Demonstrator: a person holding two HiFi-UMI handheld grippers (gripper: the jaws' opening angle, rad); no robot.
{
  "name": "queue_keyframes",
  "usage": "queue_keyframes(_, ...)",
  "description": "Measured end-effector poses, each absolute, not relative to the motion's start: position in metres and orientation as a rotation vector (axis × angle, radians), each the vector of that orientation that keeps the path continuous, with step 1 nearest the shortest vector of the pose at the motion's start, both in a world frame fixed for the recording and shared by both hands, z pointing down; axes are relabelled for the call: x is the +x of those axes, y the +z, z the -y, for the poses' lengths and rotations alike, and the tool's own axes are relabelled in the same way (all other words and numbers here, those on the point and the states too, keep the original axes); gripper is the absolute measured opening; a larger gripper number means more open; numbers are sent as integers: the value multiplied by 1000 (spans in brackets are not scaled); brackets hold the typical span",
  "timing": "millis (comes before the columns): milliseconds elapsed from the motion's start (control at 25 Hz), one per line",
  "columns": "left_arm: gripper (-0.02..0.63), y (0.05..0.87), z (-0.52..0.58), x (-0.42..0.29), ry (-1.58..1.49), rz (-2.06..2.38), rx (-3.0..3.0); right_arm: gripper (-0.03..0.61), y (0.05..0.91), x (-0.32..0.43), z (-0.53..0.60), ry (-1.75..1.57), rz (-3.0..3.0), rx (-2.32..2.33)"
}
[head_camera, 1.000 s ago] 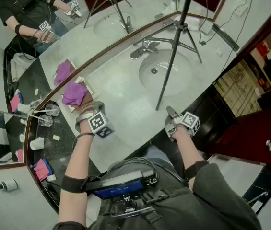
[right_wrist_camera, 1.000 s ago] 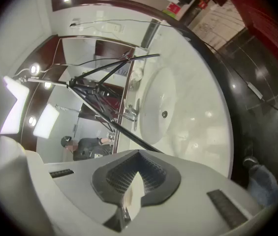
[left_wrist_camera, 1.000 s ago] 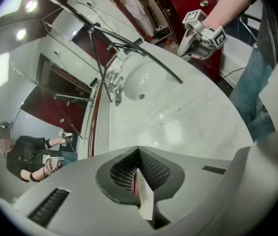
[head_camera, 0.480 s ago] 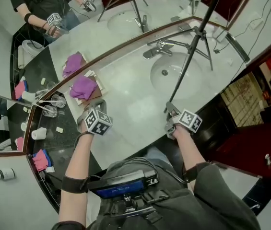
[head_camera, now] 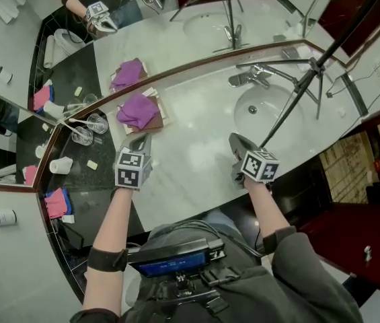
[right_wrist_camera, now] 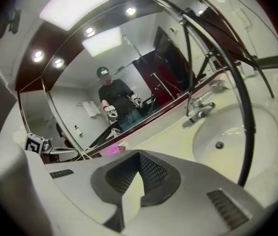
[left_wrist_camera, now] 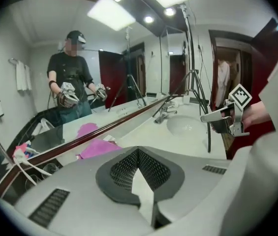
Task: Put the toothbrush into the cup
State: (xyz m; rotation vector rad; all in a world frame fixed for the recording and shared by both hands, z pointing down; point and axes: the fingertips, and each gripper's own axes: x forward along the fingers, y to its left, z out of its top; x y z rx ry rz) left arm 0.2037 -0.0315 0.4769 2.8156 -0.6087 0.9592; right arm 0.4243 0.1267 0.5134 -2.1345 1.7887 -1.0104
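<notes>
The white countertop [head_camera: 190,147] is running beneath the mirror [head_camera: 169,36], with the sink [head_camera: 260,113] at its right and a tripod [head_camera: 296,94] standing over the basin. A purple cloth [head_camera: 138,110] is lying near the mirror. The left gripper [head_camera: 140,140] is hovering just beside the cloth, jaws clenched on nothing. The right gripper [head_camera: 235,140] is hovering beside the sink, likewise clenched and empty. The toothbrush [head_camera: 72,121] is showing at the glass cups [head_camera: 97,122] in the left corner; whether it is sitting inside one cannot be told.

Pale counter [head_camera: 196,155] with glass cups [head_camera: 97,122], tripod [head_camera: 288,110]
</notes>
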Motion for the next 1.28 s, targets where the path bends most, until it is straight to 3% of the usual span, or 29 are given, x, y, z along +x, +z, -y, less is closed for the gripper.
queue_keyframes(520, 0, 449, 58, 118, 537, 973, 2767, 17, 472, 331, -44, -466, -2615, -2164)
queue_keyframes(1280, 0, 454, 63, 32, 507, 1209, 2635, 18, 469, 251, -3, -460, -2839, -1894)
